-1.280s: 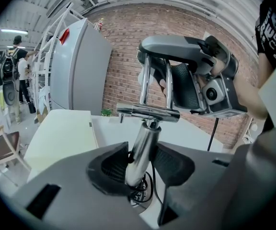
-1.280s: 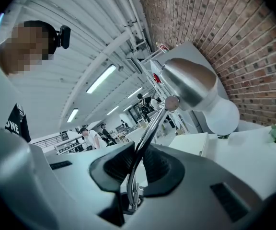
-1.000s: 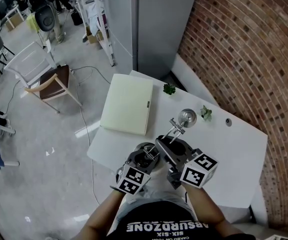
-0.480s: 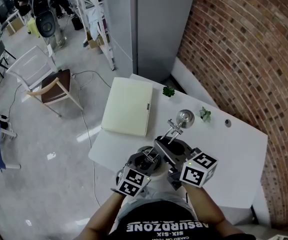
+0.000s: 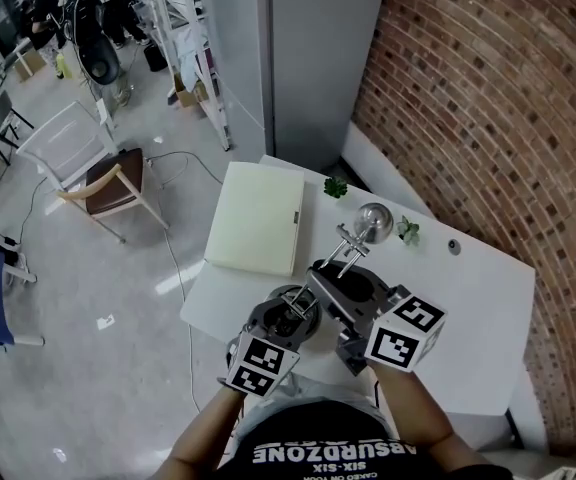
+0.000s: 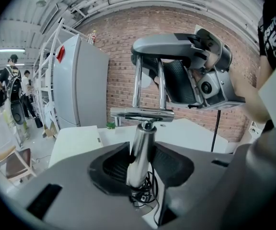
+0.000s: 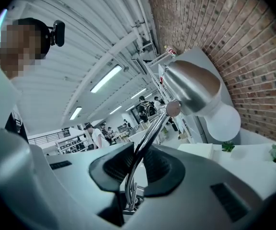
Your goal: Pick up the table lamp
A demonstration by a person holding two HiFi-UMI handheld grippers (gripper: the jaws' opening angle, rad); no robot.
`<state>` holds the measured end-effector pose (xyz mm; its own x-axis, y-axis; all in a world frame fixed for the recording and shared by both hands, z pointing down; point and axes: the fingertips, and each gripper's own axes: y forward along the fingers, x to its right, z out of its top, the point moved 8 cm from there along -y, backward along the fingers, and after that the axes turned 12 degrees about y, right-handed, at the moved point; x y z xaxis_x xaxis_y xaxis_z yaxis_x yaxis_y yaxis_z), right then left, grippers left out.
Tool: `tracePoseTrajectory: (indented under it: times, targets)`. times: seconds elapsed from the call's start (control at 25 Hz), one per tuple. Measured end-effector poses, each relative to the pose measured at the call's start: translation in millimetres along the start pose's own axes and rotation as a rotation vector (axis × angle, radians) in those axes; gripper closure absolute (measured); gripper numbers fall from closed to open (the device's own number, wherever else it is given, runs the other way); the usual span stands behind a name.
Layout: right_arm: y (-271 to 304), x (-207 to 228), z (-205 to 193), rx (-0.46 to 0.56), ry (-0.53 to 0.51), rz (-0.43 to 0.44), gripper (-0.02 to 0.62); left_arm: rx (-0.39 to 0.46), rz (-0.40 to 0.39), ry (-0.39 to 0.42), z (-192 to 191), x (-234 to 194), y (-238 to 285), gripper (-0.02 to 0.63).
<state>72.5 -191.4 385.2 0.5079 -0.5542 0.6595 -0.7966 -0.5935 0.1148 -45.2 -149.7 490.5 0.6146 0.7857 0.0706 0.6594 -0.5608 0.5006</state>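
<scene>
My left tongs (image 6: pixel 141 163) are clamped on the table lamp (image 5: pixel 372 221): its upright chrome post (image 6: pixel 142 147) stands between the two dark pads, which press on it from both sides. A black cord (image 6: pixel 146 199) hangs in loops just below the pads. My right tongs (image 7: pixel 136 169) sit higher on the same lamp, with its pair of thin chrome rods (image 7: pixel 150 133) between the pads. Those jaws are opening a little, though the pads look to be on the rods. From the right tongs the rods slant up and away to a joint, where the silver shade (image 7: pixel 193 86) tilts with its white bulb (image 7: pixel 225 122) facing the far right.

From above, the lamp is at the near left part of the white surface (image 5: pixel 473 298), held in front of me by both tongs. I cannot tell whether its foot touches the surface. A flat cream panel (image 5: pixel 258 218) lies to the far left of the lamp, apart from it. A small green plant (image 5: pixel 336 187) stands beyond the shade, and a second plant (image 5: pixel 407 231) just right of it. A brick wall (image 5: pixel 488 98) runs along the far right side.
</scene>
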Motion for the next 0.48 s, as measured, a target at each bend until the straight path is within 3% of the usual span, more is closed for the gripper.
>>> tracePoseTrajectory:
  times: [0.48]
  targets:
    - [1.2,-30.3,53.5,0.083,-0.042,0.055,0.535,0.108,0.036,0.056,53.9,-21.7,-18.5,0.471]
